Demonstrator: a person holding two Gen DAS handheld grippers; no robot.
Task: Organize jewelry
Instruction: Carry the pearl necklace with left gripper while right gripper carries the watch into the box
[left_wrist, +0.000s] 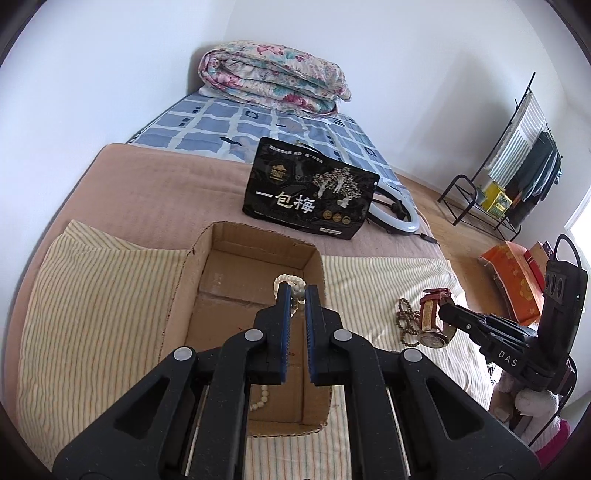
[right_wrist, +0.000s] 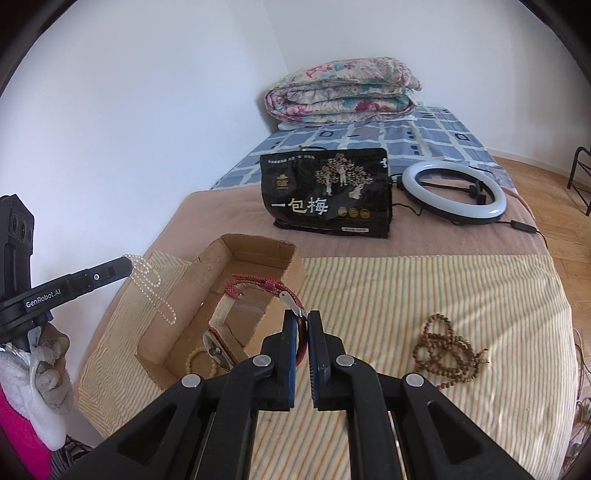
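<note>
My left gripper (left_wrist: 295, 291) is shut on a string of small white pearls (right_wrist: 151, 291), which dangles above the left rim of an open cardboard box (left_wrist: 258, 230). In the right wrist view that gripper (right_wrist: 129, 265) comes in from the left. My right gripper (right_wrist: 301, 317) is shut on the red strap of a wristwatch (right_wrist: 258, 284); the watch face (right_wrist: 216, 347) hangs low over the box (right_wrist: 258, 254). A cream bead bracelet (right_wrist: 195, 358) lies in the box. In the left wrist view the right gripper (left_wrist: 441, 310) holds the watch (left_wrist: 430, 317) to the right of the box.
A brown bead necklace (right_wrist: 447, 350) lies on the striped cloth (right_wrist: 406, 295) right of the box. Behind stand a black printed bag (right_wrist: 325, 192) and a ring light (right_wrist: 454, 195). A folded floral quilt (right_wrist: 340, 92) lies at the bed's far end. A gloved hand (right_wrist: 44, 365) shows at left.
</note>
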